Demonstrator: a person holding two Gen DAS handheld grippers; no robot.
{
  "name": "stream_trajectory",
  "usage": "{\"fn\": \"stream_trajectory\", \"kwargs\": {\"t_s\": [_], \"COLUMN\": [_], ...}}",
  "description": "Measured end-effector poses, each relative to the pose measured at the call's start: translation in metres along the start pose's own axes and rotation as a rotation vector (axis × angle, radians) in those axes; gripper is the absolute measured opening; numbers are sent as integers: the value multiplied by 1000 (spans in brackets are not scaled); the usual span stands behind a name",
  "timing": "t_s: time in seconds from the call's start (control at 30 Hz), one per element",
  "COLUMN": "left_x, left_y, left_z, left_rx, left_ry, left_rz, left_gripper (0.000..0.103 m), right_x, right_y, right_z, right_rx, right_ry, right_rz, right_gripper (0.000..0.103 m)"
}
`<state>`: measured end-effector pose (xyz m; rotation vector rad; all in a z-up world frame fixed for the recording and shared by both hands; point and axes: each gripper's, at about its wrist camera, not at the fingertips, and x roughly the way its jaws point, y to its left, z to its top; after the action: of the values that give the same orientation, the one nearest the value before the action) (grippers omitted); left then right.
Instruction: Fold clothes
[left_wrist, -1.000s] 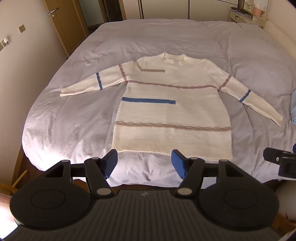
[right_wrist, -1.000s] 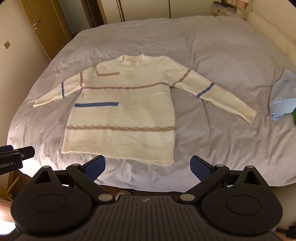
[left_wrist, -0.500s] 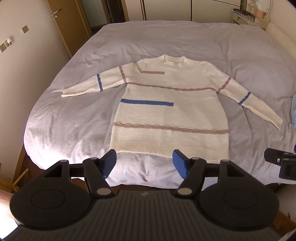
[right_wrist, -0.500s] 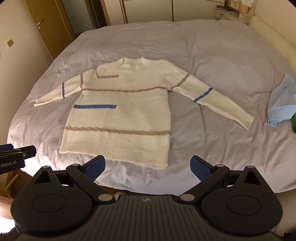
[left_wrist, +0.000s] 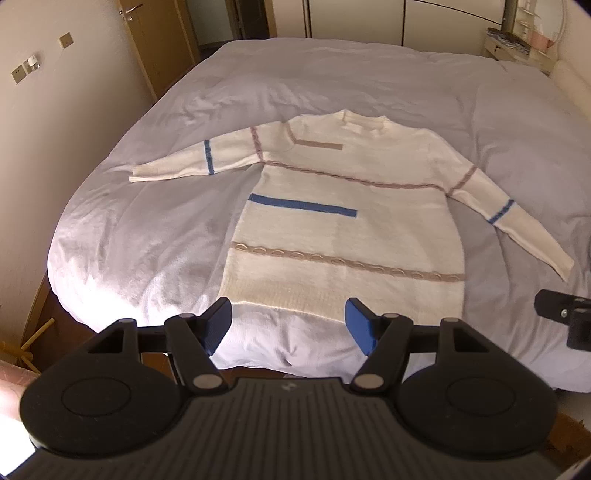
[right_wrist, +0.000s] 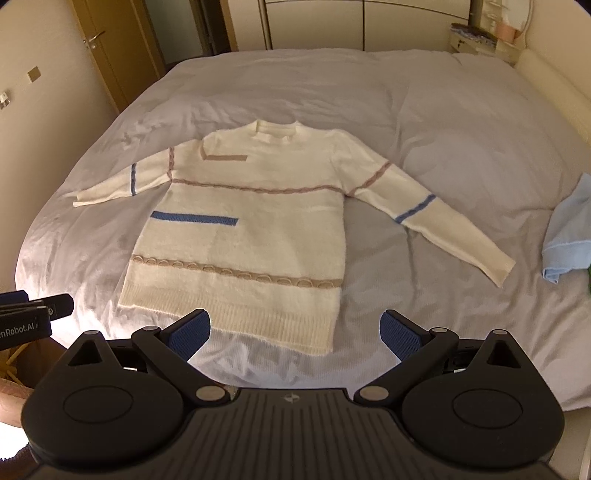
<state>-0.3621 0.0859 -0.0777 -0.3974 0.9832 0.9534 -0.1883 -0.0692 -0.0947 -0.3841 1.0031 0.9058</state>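
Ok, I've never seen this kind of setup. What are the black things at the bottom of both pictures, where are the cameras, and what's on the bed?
There is no robot here: a person holds a two-finger gripper in each hand, and each carries a fisheye camera looking forward along its fingers. One picture is from the left gripper, the other from the right gripper; the black shapes with blue pads are the grippers themselves. Both are open and hold nothing. On the bed a cream sweater with blue and tan stripes lies flat, sleeves spread, hem nearest the cameras. A light blue cloth lies bunched at the right edge of the right view. Nothing is folded yet.
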Motion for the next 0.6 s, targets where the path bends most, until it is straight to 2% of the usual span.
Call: {"fn": "stream_trajectory", "kwargs": {"t_s": [0.3, 0.47, 0.6], "left_x": [70, 146, 217], "left_y": [39, 79, 118], "left_z": [50, 90, 123], "left_rx": [-51, -101, -158], "left_ry": [72, 148, 219], "left_rz": [-13, -43, -61], "left_gripper": [65, 65, 65], "right_x": [62, 119, 181], "right_y": [15, 36, 55], "right_z": [46, 82, 112], "right_rx": [15, 39, 78], "right_ry": [59, 116, 202], "right_rz": [-4, -16, -28], "right_gripper": [101, 101, 101]}}
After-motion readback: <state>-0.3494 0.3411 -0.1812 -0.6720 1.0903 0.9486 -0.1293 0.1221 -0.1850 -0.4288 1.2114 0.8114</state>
